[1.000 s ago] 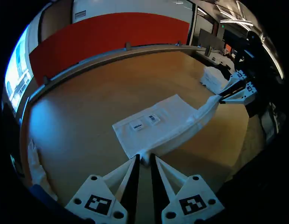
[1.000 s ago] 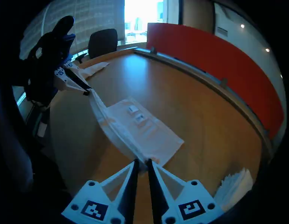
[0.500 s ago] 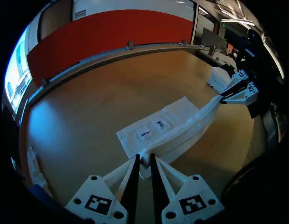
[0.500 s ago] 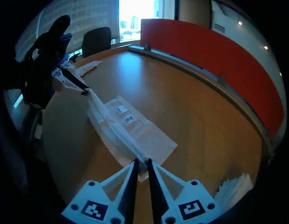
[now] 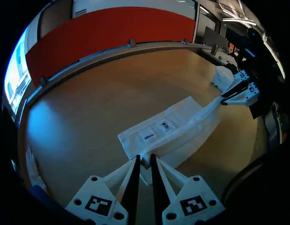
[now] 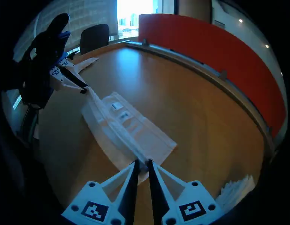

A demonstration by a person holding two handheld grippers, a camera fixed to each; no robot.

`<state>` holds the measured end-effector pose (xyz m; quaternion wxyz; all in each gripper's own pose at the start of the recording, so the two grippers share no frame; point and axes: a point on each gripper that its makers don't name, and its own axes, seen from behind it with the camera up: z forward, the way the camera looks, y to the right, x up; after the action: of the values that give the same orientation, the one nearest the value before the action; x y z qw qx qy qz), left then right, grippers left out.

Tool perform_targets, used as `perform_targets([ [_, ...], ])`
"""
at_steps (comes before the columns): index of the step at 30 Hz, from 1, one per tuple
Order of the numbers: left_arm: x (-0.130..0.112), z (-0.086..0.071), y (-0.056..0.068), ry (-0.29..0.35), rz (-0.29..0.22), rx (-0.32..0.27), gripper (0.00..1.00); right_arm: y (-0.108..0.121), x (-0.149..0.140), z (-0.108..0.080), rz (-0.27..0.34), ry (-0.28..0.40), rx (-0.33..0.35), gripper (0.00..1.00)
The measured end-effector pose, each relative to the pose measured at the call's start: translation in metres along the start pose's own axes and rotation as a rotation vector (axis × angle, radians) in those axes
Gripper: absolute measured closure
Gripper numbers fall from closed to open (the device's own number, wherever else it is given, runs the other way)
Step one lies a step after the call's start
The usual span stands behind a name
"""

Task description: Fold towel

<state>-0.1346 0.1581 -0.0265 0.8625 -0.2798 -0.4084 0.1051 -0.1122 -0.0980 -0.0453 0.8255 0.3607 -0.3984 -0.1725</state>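
A white towel (image 5: 171,129) with two small labels lies on the wooden table, its near long edge lifted off the surface. My left gripper (image 5: 144,162) is shut on one corner of that raised edge. In the left gripper view the right gripper (image 5: 222,101) pinches the other corner at the far right. In the right gripper view the towel (image 6: 133,129) stretches from my right gripper (image 6: 141,165), shut on a corner, up to the left gripper (image 6: 84,90), which a person's hand holds at the upper left. The lifted edge hangs taut between both grippers, with a fold sagging below it.
The wooden table (image 5: 107,90) curves along a grey rail under a red partition (image 5: 107,30). A stack of white folded towels (image 6: 235,189) sits at the right in the right gripper view; another white towel (image 5: 223,77) lies beyond the right gripper. A dark chair (image 6: 94,37) stands by the window.
Both grippers have carried the lifted towel edge forward over the flat part. The fold has grown and the far end of the towel has slid a little.
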Motion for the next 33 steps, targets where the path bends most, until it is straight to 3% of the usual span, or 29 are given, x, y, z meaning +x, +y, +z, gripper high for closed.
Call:
perform_targets([
  [23, 0.000, 0.052, -0.023, 0.007, -0.006, 0.054, 0.76, 0.027, -0.006, 0.050, 0.069, -0.029, -0.039, 0.79],
  [33, -0.004, 0.064, -0.030, -0.003, 0.006, 0.083, 0.71, 0.036, -0.007, 0.060, 0.092, -0.026, -0.086, 0.62],
])
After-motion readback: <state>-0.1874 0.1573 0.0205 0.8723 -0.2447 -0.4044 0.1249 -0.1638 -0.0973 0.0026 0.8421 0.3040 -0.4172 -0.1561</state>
